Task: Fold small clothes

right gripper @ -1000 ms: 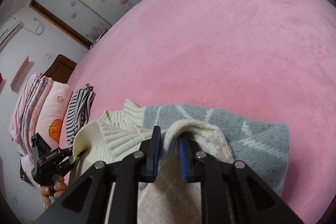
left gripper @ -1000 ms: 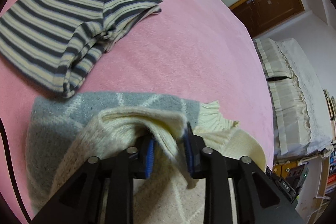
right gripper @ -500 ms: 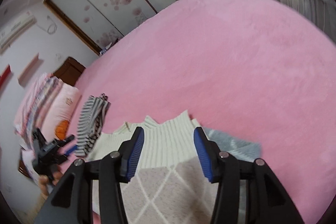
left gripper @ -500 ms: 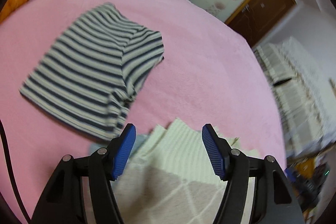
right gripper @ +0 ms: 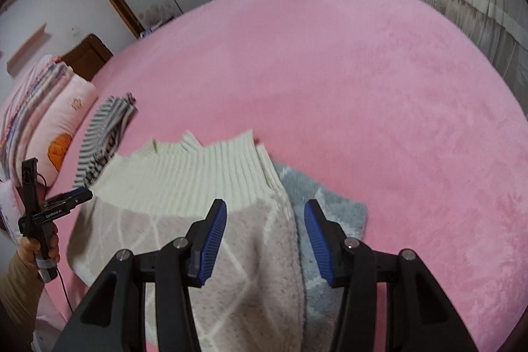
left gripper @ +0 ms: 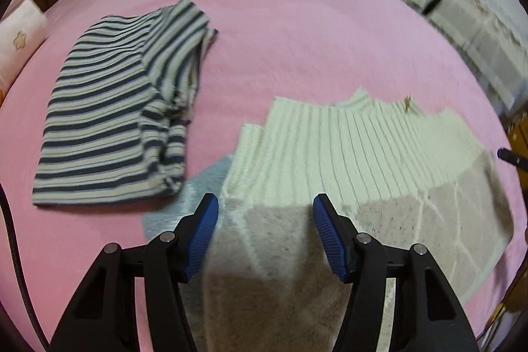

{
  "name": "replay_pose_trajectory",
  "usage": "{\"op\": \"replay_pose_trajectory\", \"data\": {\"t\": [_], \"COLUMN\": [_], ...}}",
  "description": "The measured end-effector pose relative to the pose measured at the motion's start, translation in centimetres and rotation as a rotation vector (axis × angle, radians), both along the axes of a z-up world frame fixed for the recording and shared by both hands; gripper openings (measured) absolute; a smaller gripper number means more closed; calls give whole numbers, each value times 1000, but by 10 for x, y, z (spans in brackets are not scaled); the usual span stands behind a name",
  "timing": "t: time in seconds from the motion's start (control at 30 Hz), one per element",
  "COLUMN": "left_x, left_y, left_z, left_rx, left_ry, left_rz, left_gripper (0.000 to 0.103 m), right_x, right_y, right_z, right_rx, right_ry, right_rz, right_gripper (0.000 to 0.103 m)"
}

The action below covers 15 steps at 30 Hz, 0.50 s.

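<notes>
Both grippers, left (left gripper: 265, 231) and right (right gripper: 265, 236), had just let go, fingers spread (left closing slightly), the knit sweater (left gripper: 346, 154) folded flat at six o'clock on the pink bed (right gripper: 363, 71)

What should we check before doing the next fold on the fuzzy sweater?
1. Left gripper let go of the sweater: ok, nothing pinched, though its jaws are closing a little.
2. Right gripper let go: ok, open above the fabric.
3. Sweater lies flat on the pink blanket: ok, ribbed hem on top, grey layer peeking out at one side.
4. Edges lined up: not ok, the grey layer sticks out.
5. Striped shirt out of the way: ok, beside the sweater, apart.
6. Near end of the sweater: cannot tell, hidden below the grippers.
</notes>
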<state>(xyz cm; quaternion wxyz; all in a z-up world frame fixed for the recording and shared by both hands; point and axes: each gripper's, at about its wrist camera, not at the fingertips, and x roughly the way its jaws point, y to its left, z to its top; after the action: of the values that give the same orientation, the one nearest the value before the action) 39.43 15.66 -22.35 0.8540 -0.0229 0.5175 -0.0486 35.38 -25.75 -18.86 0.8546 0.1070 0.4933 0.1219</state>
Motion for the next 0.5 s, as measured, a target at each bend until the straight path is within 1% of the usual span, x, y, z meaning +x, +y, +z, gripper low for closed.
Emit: {"op": "replay_pose_trajectory", "data": {"t": [0.1,0.3,0.37,0.4,0.43,0.47,0.5], "left_x": [0,6,9,10,10,11,10], "left_y": [-8,-14,-14,-13,-13,-12,-11], "left_z": [-1,-6,-9,-10,-11,-12,-12], "left_rx": [25,37,38,34,28,18,12], "left_ry": [-7,5,9,12,9,5,3], "left_rz": [-22,-18,-15,-14,-9,-6,-9], "left_gripper": [59,59,59,59,56,44,35], "right_x": [3,8,8,8,8,7,7], "right_y": [8,28,35,40,42,45,45], "right_z": [-10,-22,-23,-25,-26,-27,-27], "right_rx": [-34,-125,-167,-202,-228,-250,-261], "right_ry": [8,1,-7,-14,-17,-19,-24], "right_rz": [13,46,57,60,60,63,60], "right_gripper": [49,49,46,41,33,28,20]}}
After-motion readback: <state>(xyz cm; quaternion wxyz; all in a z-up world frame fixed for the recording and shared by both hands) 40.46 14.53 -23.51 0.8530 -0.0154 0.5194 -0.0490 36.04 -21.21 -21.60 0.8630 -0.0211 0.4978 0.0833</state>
